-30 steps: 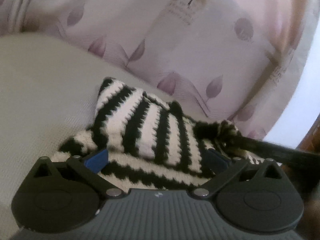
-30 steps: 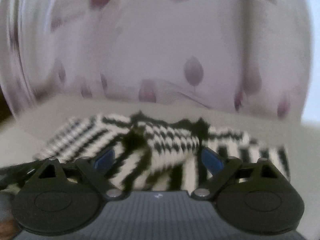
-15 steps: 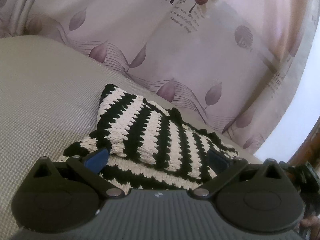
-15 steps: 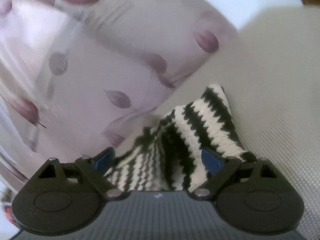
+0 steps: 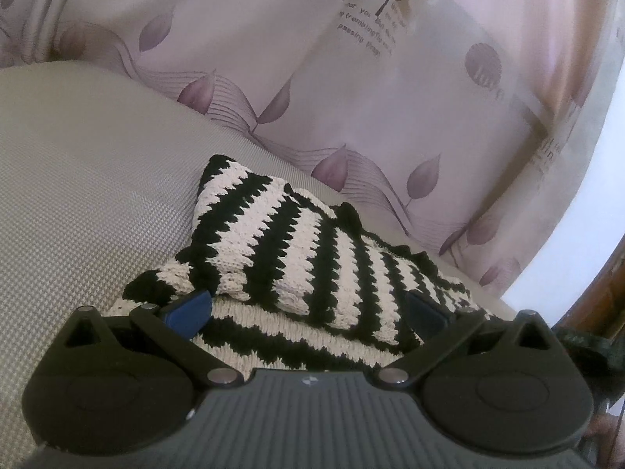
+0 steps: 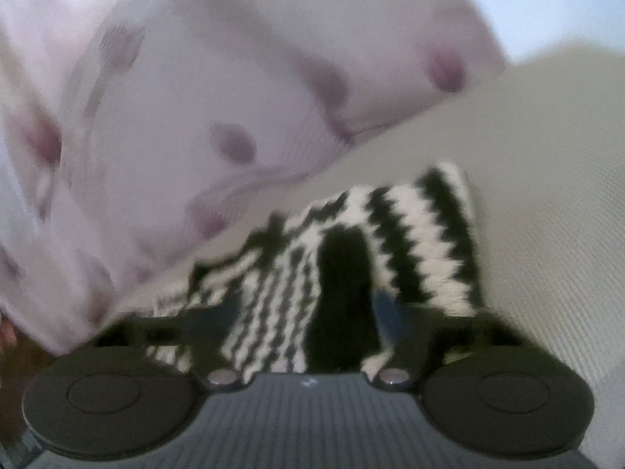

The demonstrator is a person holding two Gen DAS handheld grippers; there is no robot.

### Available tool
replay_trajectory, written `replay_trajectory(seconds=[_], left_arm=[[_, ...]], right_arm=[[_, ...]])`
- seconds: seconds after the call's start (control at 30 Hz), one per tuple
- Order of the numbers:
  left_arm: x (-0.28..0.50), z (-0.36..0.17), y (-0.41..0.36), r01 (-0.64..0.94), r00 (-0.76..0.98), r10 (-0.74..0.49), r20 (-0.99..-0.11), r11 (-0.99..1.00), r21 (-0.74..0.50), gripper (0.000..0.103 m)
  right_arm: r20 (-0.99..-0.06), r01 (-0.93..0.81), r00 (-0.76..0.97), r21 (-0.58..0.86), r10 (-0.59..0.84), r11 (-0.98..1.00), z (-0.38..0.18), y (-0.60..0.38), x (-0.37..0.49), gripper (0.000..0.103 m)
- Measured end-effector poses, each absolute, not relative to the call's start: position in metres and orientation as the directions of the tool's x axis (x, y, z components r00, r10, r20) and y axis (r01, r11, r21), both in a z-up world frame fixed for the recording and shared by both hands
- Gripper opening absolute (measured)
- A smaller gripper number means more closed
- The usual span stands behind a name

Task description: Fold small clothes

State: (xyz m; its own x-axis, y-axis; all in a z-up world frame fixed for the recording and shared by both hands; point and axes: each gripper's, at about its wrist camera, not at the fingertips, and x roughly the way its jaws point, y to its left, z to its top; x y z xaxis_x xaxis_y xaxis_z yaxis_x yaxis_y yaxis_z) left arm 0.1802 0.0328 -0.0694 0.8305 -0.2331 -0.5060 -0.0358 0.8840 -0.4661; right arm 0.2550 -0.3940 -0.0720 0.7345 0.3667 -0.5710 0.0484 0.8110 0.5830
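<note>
While both hand-held grippers gape wide, black-and-white striped knit [image 5: 312,258] lies folded on couch [image 5: 90,179].

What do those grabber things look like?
The left gripper has a ribbed grey body with a tiny white mark, two round black discs, black link arms with silver rivets, and blue fingertips. The blurry right gripper looks the same.

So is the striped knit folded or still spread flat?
Folded: on the striped knit, an upper layer lies doubled over a lower one, its folded edge visible. It rests on the beige cushion.
</note>
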Motion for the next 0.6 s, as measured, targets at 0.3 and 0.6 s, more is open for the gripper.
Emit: replay_trajectory(seconds=[0.3,0.6], left_arm=[[0.18,-0.07,0.033,-0.044,0.829,-0.226,-0.511,0.886,-0.462,0.103],[0.182,-0.07,0.032,-0.044,0.825,-0.227,-0.518,0.888,-0.458,0.103]], right_arm=[[-0.495,0.018,0.838,0.445,0.23,0.895,-0.031,-0.393,0.247,0.007],[-0.539,0.057,0.775,0.579,0.33,0.813,-0.059,-0.431,0.262,0.013]])
